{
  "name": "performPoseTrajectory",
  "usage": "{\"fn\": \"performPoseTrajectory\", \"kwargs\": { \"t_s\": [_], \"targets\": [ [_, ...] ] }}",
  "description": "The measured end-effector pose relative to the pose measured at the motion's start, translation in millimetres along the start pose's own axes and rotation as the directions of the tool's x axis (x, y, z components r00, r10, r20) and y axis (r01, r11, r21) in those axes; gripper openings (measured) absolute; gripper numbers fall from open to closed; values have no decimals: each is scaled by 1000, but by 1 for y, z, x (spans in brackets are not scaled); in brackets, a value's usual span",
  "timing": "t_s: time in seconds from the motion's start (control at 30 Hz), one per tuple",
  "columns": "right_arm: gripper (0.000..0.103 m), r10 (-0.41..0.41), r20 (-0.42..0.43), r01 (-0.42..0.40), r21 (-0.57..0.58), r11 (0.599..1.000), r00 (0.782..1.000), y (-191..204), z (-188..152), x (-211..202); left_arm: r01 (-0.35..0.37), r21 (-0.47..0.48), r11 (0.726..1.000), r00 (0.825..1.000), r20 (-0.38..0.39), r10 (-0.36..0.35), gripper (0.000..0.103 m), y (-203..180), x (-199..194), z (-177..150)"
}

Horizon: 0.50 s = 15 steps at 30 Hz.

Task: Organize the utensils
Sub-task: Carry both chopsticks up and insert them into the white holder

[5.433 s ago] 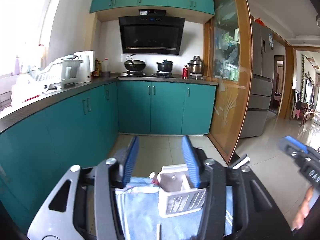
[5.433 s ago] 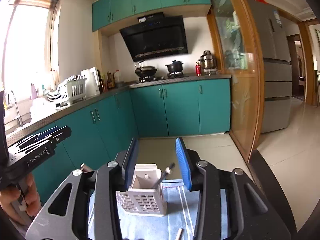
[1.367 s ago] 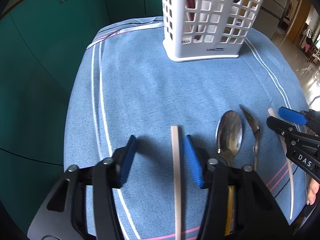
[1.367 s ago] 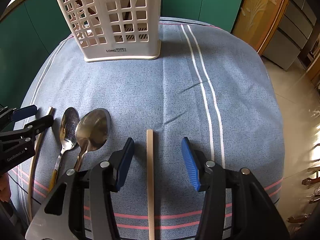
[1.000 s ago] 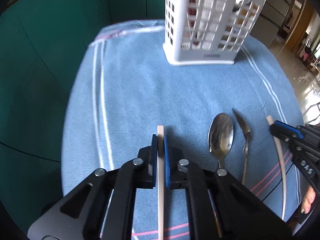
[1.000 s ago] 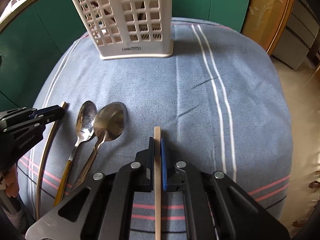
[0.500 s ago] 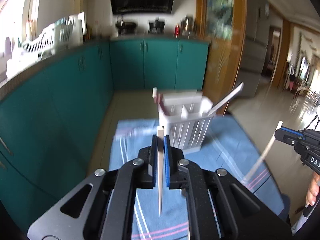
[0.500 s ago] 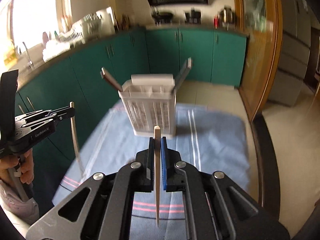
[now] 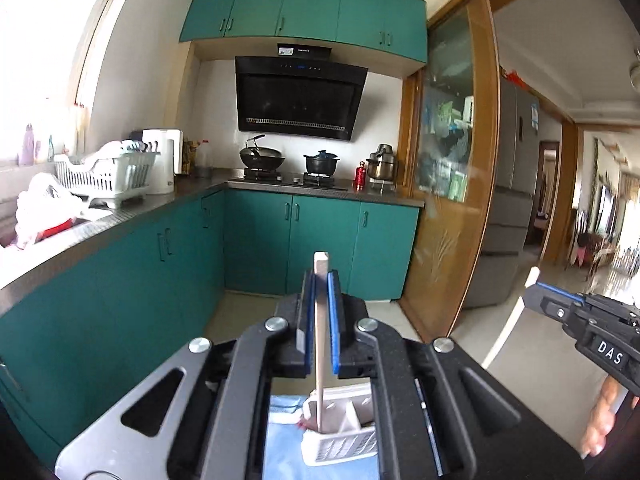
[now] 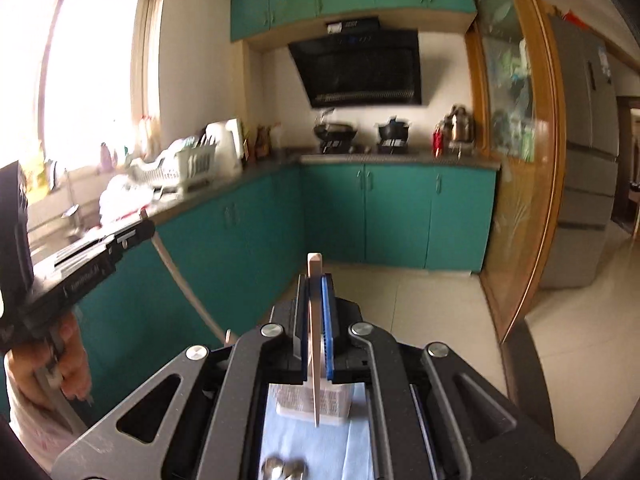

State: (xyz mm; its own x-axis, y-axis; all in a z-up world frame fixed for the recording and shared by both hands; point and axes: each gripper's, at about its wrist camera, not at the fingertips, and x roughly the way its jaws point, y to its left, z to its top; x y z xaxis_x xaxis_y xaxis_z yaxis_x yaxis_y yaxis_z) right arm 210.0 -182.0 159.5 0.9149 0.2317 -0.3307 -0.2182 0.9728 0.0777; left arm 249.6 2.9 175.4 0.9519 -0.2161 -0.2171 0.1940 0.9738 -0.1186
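Observation:
My left gripper (image 9: 321, 280) is shut on a pale chopstick (image 9: 321, 344) held upright; its lower end reaches into the white slotted utensil basket (image 9: 340, 444) below. My right gripper (image 10: 315, 282) is shut on a second pale chopstick (image 10: 315, 340), also upright, its tip hanging above the basket (image 10: 310, 402). Each gripper shows in the other's view: the right one (image 9: 536, 300) and the left one (image 10: 146, 228), with its chopstick (image 10: 180, 276) slanting down. Two metal spoons (image 10: 282, 469) lie on the blue cloth (image 10: 360, 452).
The blue cloth (image 9: 284, 448) covers the table under the basket. Teal kitchen cabinets (image 9: 320, 240) and a counter with a dish rack (image 9: 104, 176) stand behind. A wooden glass-panelled partition (image 9: 452, 200) is on the right. Tiled floor lies beyond the table.
Both grippers closed on chopsticks lying on the cloth, lifted them and tilted up to level. The left chopstick's lower end now sits in the basket; the right one hangs above it.

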Motion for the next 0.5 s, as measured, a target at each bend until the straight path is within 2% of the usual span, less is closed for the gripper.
{"fn": "performPoseTrajectory", "kwargs": {
  "t_s": [0.1,0.2,0.5],
  "targets": [
    [7,-6,34,5,6,1000,999,-1,20,16,41,-36,998,999,7,-41,6,0,16,4],
    [7,-37,44,36,6,999,998,0,24,35,5,-43,999,1000,19,-4,6,-2,30,-1],
    [7,-82,-14,82,42,996,997,-7,-15,101,-43,-44,998,994,-104,39,6,4,89,-49]
  ]
}}
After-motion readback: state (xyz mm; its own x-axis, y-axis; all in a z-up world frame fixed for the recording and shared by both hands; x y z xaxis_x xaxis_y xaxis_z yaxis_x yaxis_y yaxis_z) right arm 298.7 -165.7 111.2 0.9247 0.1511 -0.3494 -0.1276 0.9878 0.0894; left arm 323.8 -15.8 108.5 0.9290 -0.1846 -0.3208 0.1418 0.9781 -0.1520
